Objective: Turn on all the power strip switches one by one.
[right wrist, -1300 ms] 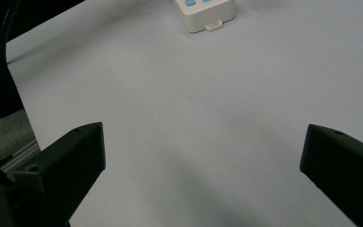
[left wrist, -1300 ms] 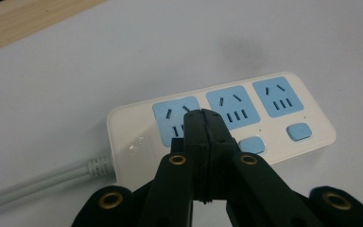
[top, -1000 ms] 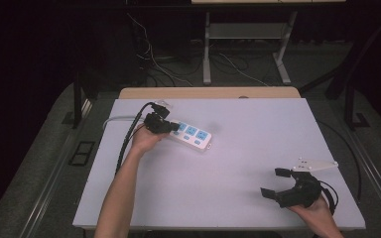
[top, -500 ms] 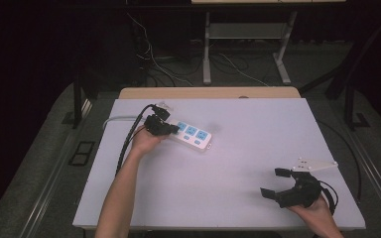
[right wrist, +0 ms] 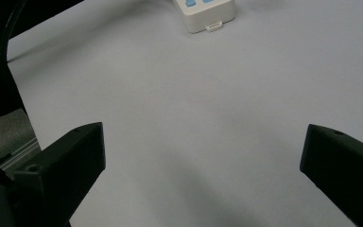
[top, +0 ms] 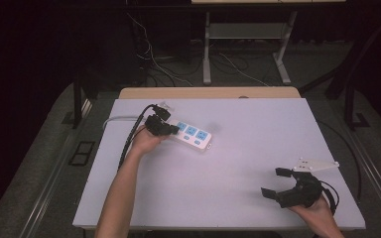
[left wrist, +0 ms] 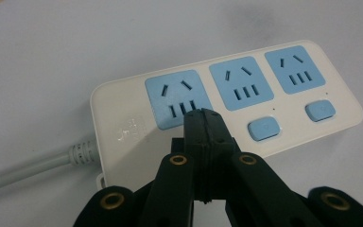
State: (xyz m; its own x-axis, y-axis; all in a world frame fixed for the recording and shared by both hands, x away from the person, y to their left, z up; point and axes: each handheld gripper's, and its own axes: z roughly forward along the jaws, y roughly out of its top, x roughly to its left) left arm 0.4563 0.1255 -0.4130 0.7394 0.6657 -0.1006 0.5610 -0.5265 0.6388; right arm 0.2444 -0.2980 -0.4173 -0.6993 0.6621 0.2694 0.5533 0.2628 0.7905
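Right gripper (top: 276, 182) near the front right edge of the pale grey tabletop (top: 238, 168), fingers spread wide, holding nothing; bare surface lies between it and the strip; left gripper (left wrist: 203, 116), fingers pressed together, tips on the white three-socket power strip with blue faces (top: 192, 135) at far left, near the tabletop's back edge.

No text could be read. The power strip (left wrist: 227, 101) bore a faint embossed mark just left of its first blue socket (left wrist: 177, 98), too blurred to make out.
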